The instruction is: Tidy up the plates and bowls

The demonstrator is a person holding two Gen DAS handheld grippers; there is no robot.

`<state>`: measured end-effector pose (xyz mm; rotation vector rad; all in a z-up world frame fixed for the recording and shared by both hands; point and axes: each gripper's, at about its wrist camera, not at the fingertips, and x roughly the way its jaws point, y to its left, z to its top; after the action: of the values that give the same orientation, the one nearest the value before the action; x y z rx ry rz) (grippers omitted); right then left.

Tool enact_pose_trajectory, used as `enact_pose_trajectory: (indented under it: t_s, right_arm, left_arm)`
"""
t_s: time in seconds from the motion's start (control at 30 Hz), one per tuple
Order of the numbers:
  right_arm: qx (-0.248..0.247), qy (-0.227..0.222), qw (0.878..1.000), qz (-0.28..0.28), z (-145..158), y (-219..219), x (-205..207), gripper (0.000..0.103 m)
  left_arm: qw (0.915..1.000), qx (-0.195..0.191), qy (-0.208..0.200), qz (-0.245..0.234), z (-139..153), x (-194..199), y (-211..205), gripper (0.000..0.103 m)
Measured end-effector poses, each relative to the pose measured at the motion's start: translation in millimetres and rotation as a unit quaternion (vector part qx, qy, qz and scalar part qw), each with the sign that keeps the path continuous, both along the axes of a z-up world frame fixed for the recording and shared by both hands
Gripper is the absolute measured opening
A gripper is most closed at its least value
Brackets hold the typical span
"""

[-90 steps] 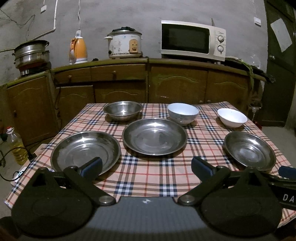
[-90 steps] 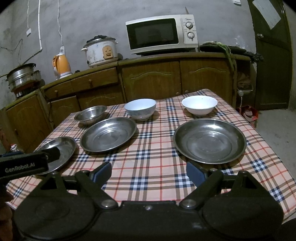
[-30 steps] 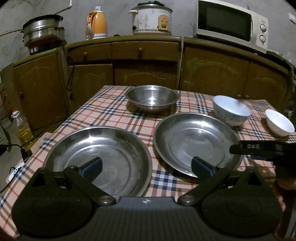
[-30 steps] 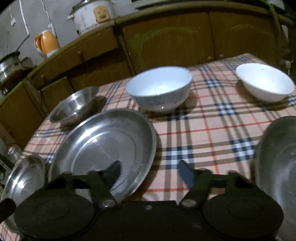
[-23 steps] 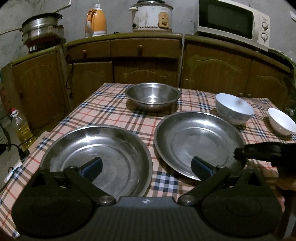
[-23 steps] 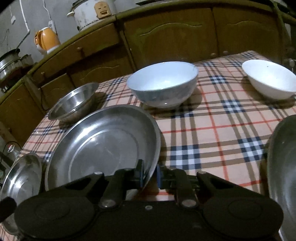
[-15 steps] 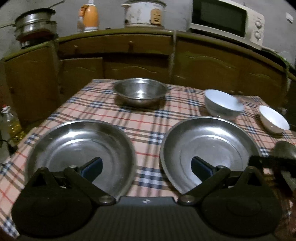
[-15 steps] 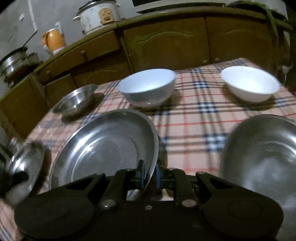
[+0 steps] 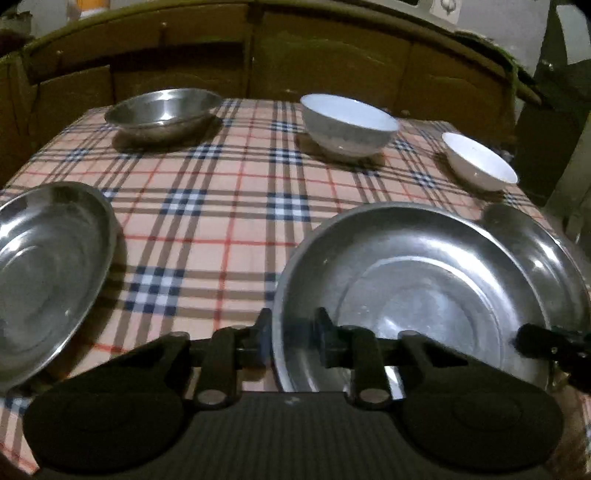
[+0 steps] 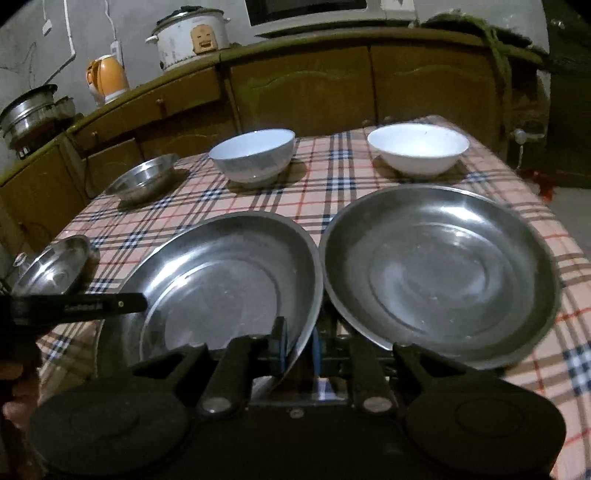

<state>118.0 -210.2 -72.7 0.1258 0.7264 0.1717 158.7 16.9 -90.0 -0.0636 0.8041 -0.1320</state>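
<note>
Three steel plates and three bowls are on the checked tablecloth (image 9: 229, 221). My right gripper (image 10: 299, 347) is shut on the right rim of the middle steel plate (image 10: 229, 288), which is tilted beside the right steel plate (image 10: 439, 273). My left gripper (image 9: 291, 332) has that same middle plate's (image 9: 424, 288) near left rim between its closing jaws, with a gap showing at the inner finger. The left plate (image 9: 48, 266) lies flat to the left. At the far side are a steel bowl (image 9: 162, 110), a pale blue bowl (image 9: 347, 125) and a white bowl (image 9: 480, 162).
Wooden cabinets (image 10: 332, 88) run behind the table, with a rice cooker (image 10: 192, 33), an orange kettle (image 10: 107, 77) and a steel pot (image 10: 33, 107) on top. The table's right edge (image 10: 569, 258) drops off beside the right plate.
The right gripper shut on the middle plate's rim and dragged it right, up against the right plate. The left gripper followed to the right and its wide jaws narrowed around the plate's near rim.
</note>
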Motion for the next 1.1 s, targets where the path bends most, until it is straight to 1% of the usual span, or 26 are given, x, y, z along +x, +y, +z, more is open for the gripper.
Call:
enact_pose_trajectory:
  t_s: [0.07,0.17,0.27,0.37,0.5,0.7,0.87,1.1]
  right_arm:
    - [-0.005,-0.009,1.0,-0.003,4.4,-1.4,-7.5,0.018]
    - [0.002,-0.007,1.0,-0.014,9.5,-8.3,-23.2,0.018]
    - [0.006,-0.009,1.0,-0.018,13.0,-12.8,-39.8,0.018]
    - [0.007,-0.01,1.0,-0.023,15.5,-18.2,-53.5,0.018]
    - [0.007,-0.01,1.0,-0.02,14.2,-16.5,-63.1,0.018]
    - [0.01,-0.002,1.0,-0.003,5.5,-1.9,-57.8,0.019]
    - [-0.002,-0.005,1.0,0.014,2.9,15.3,-46.6,0.019]
    - [-0.003,-0.004,1.0,0.018,0.7,27.4,-28.8,0.02]
  left_arm:
    - [0.9999,0.005,-0.014,-0.008,5.0,-9.5,-3.3,0.023]
    - [0.9997,0.001,-0.022,-0.013,12.6,-27.6,-7.4,0.02]
    - [0.999,0.018,-0.035,-0.021,19.3,-43.8,-15.7,0.02]
    - [0.9988,0.022,-0.033,-0.028,21.3,-57.3,-20.1,0.02]
    - [0.9987,0.03,-0.037,-0.022,23.2,-69.1,-19.2,0.019]
    - [0.9987,0.039,-0.032,0.006,21.7,-73.2,-8.3,0.019]
    - [0.9985,0.039,-0.025,0.03,17.0,-69.2,3.4,0.02]
    - [0.9979,0.04,-0.027,0.044,17.0,-58.5,11.7,0.02]
